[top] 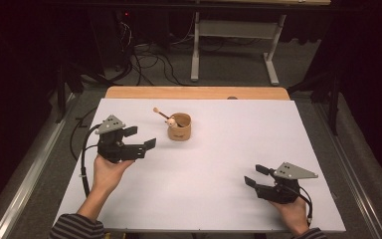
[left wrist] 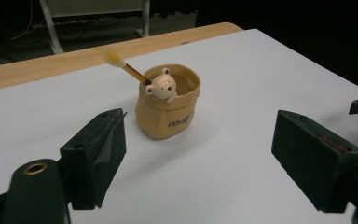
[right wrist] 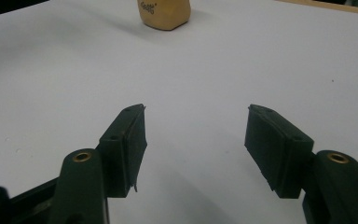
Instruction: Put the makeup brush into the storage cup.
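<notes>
The left gripper [top: 142, 138] is hovering near the pot [top: 179, 126], jaws apart and empty. The right gripper [top: 255, 176] is resting well apart on the table [top: 219, 164], jaws apart too.

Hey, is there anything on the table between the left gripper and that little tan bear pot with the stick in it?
Nothing visible stands between them. The left gripper has its jaws open and aimed at the bear pot, with bare white table in the gap. The stick leans away toward the far side.
</notes>
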The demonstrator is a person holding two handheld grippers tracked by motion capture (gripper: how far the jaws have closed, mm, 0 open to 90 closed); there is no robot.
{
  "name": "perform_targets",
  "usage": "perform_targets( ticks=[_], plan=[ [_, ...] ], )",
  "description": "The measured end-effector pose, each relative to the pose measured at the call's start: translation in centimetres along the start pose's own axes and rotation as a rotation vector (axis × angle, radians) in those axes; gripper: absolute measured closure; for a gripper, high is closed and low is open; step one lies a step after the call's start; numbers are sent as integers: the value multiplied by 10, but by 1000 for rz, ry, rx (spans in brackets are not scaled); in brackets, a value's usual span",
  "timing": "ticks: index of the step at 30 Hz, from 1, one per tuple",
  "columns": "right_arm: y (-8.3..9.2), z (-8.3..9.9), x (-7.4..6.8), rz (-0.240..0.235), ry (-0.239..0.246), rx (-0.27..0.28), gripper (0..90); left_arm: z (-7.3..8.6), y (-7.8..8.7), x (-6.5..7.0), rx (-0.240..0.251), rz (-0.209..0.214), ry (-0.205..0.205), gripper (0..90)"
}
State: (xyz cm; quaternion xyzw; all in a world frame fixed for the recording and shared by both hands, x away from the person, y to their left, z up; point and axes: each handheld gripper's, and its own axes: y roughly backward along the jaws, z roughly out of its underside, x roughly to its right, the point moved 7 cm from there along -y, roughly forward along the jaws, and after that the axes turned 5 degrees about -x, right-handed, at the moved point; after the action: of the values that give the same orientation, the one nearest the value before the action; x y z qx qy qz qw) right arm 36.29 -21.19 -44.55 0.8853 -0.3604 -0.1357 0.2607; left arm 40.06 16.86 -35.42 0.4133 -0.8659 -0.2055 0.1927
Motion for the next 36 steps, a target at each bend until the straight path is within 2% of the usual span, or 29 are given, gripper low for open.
perform_targets(
  ticks=[23,36],
  plan=[
    [0,0,0,2,-3,-3,402,22,-1,10,0,35,8,189],
    [0,1,0,1,-3,-4,402,31,-1,10,-10,28,12,194]
  ],
)
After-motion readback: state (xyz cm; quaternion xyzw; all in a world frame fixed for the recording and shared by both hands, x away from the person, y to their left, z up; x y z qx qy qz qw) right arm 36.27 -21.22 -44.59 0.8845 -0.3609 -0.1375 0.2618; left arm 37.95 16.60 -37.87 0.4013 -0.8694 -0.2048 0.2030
